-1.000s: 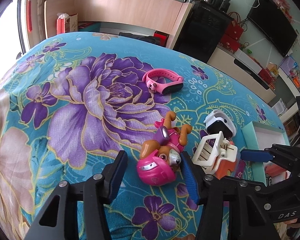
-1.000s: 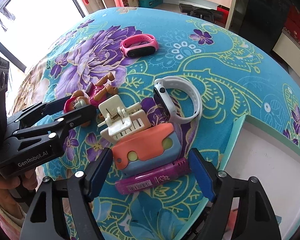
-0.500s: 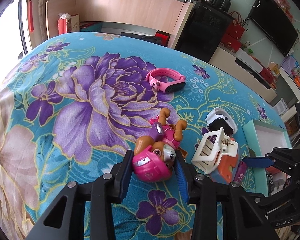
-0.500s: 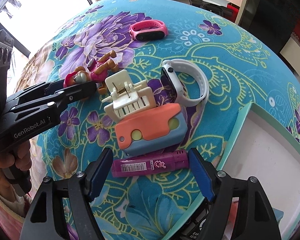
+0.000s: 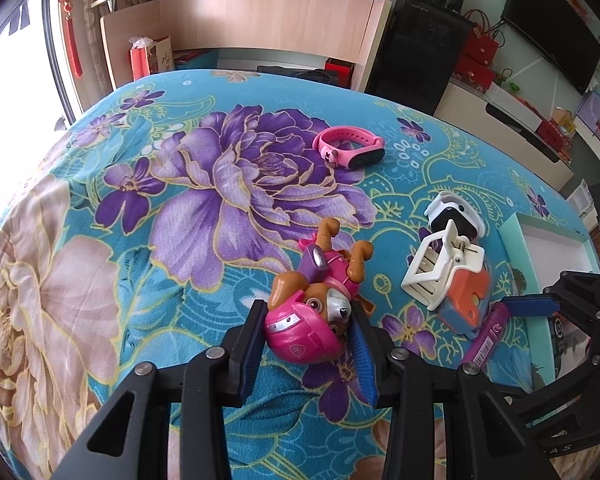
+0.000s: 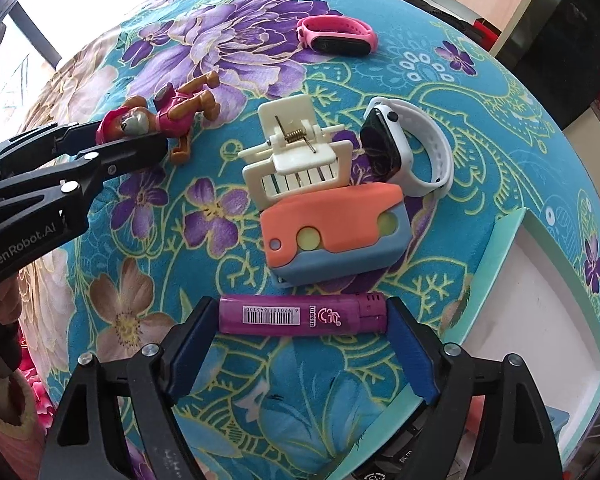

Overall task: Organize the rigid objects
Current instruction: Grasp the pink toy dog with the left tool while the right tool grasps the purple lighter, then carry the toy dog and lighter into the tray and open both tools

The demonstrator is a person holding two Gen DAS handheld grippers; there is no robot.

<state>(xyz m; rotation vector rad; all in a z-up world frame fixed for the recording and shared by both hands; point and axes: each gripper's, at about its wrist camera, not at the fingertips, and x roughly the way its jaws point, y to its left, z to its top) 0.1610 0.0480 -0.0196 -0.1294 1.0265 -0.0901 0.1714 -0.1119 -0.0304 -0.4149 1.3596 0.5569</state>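
**Lighter lies crosswise between the right jaws**

The purple lighter lies flat on the flowered cloth, its long axis running straight across from one right-hand pad to the other, so a close here would take it end to end, not across its slim body. The right gripper points down over it, jaws opening, pads beside the lighter's two ends; contact is hard to judge. Just beyond sits the orange-and-blue case. Well to the left, the left gripper is clamped on the pink helmet of the puppy toy. The teal-rimmed tray waits at right.
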